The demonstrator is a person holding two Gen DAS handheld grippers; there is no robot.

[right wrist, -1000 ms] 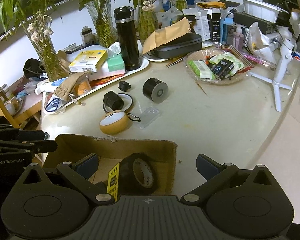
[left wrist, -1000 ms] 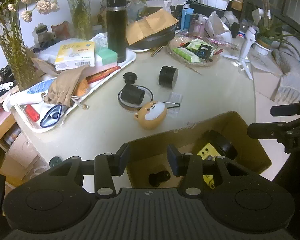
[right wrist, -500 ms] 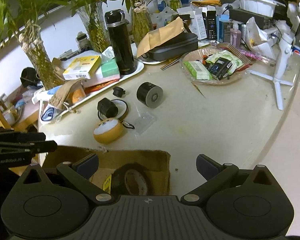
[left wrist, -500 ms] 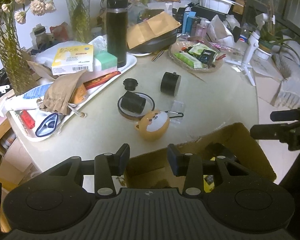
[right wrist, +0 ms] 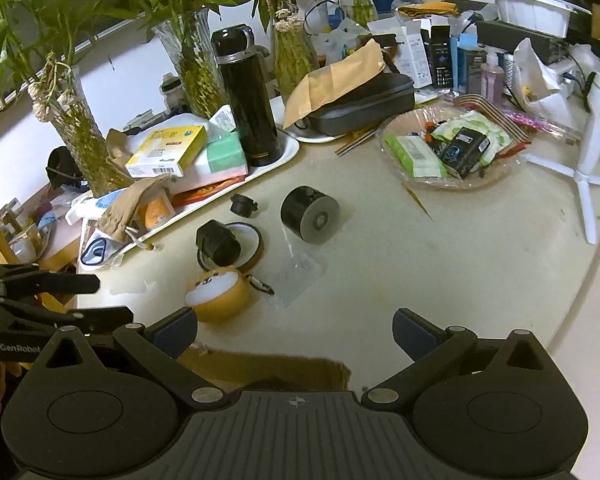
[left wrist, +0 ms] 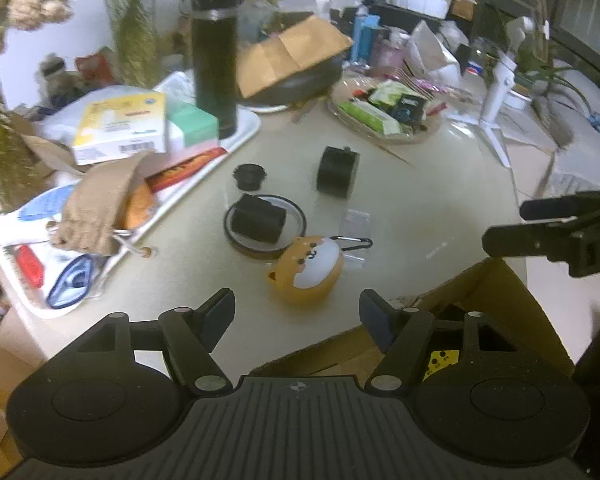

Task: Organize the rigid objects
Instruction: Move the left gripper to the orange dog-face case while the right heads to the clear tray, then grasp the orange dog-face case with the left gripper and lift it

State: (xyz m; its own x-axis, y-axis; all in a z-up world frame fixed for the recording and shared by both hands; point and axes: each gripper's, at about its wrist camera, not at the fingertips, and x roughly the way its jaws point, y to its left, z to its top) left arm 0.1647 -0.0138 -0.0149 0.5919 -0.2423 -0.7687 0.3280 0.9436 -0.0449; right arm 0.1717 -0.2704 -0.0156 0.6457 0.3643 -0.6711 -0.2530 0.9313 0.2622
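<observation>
The left hand-held gripper [left wrist: 297,307] has just been opening and stands wide with nothing between its pads, above the near wall of the brown cardboard box [left wrist: 496,280]. The right hand-held gripper [right wrist: 295,330] gapes empty over the box's other edge. Just beyond the box sits the round orange dog-faced case [left wrist: 306,270]; to its right the beige surface [right wrist: 440,264] lies bare to its curved rim.

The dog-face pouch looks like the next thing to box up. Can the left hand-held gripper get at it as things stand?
Probably yes. The left hand-held gripper is open, empty, and the dog-face pouch lies just ahead on bare table, with nothing between.
</observation>
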